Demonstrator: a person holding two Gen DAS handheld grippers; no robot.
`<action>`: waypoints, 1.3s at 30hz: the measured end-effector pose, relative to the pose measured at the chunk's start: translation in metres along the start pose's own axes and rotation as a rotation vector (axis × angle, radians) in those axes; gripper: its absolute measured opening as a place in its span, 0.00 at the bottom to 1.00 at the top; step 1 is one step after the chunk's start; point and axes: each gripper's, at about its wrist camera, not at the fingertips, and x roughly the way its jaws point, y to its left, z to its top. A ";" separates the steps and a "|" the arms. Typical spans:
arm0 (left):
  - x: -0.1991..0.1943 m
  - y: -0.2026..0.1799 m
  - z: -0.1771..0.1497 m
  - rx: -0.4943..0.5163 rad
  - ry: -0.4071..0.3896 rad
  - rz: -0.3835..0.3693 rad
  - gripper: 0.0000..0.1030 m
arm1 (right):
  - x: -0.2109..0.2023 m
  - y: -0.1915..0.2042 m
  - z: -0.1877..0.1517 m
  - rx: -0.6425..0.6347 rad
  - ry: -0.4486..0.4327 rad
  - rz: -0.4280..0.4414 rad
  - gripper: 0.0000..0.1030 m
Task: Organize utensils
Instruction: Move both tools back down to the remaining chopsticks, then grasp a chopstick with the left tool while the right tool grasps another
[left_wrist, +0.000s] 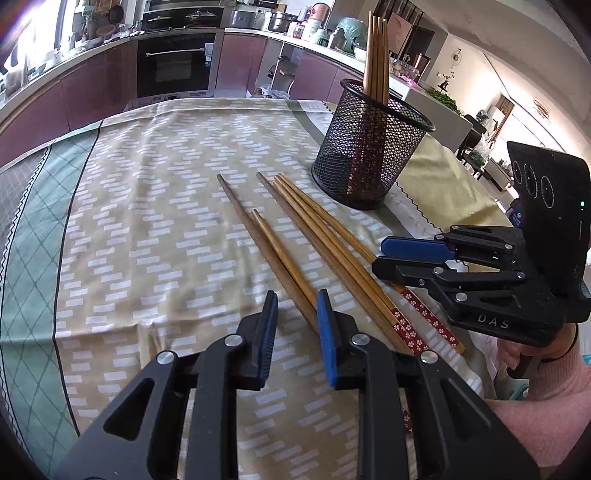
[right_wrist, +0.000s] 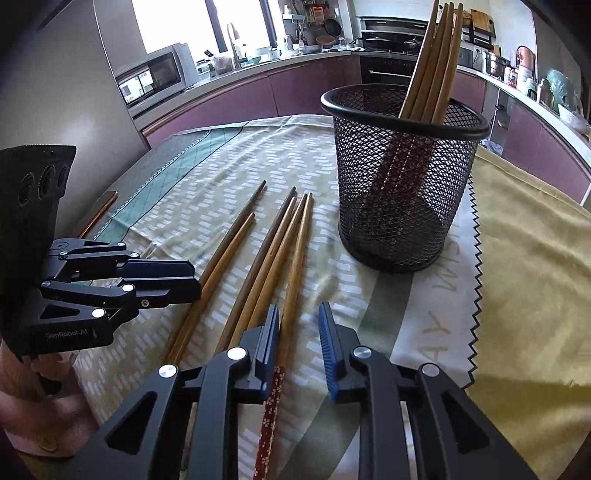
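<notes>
Six chopsticks lie on the bench beside the cup, while the left gripper and right gripper straddle separate sticks, fingers parted, gripping nothing, seemingly lining up pickups.

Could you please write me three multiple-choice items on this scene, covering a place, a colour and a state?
1. Where does the mesh cup stand?
A. On the tablecloth, beside the loose chopsticks
B. On the kitchen counter
C. On the floor

2. What colour are the pads of the left claw?
A. Red
B. Blue
C. White

3. How does the mesh cup stand?
A. Tipped on its side
B. Upside down
C. Upright, with chopsticks in it

Answers:
1. A: the mesh cup rests on the tablecloth near the loose chopsticks.
2. B: the left claw has blue pads.
3. C: its rim faces up and the chopsticks lean inside.
</notes>
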 end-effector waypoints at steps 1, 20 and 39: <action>0.001 -0.001 0.001 0.006 0.000 0.012 0.20 | 0.000 0.000 0.000 0.001 0.000 0.000 0.20; 0.008 0.012 0.016 0.019 0.017 0.123 0.22 | 0.013 0.012 0.013 -0.063 0.003 -0.060 0.21; 0.001 0.008 0.013 -0.008 -0.029 0.187 0.07 | -0.005 -0.001 0.013 0.019 -0.045 0.042 0.05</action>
